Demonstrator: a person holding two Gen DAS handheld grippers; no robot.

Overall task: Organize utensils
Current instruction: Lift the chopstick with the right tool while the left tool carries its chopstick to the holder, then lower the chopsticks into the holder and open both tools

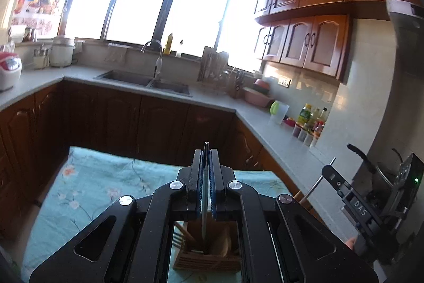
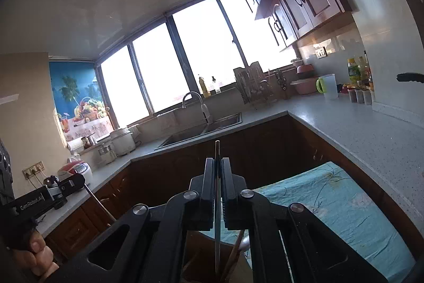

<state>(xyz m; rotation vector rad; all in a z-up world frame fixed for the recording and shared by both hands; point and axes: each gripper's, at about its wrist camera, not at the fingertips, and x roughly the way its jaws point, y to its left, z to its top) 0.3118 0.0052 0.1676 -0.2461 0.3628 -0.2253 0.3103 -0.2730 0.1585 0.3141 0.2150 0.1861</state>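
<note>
Left wrist view: the left gripper (image 1: 206, 154) is clenched on a thin metal utensil (image 1: 204, 192), whose handle end pokes out just past the fingertips and whose long axis runs back between the 2 fingers, down toward a wooden holder (image 1: 209, 253). The holder is seen below and behind the fingers, standing on a teal cloth (image 1: 92, 184); a fork (image 1: 177, 243) and other wooden pieces already stand in it. Whether the utensil's lower end is inside the holder or only above it cannot be told.

In the right wrist view the right gripper (image 2: 217, 163) is likewise shut on a slim metal utensil (image 2: 217, 224), its axis also running back between the fingers toward the holder (image 2: 201, 256) beneath. That tip seems to sit at or in the holder's mouth, beside a wooden handle (image 2: 234, 251).

Each gripper is seen from the other camera, off to the side: the right one (image 1: 328, 167) to the right, the left one (image 2: 79, 181) to the left, each with a rod angled down toward the holder. Both are judged about equally near it.

Open room lies ahead of the fingers, over the cloth and the gap before the cabinets (image 1: 148, 118). The holder's rim and the pieces already standing in it are the edges to be minded.
</note>
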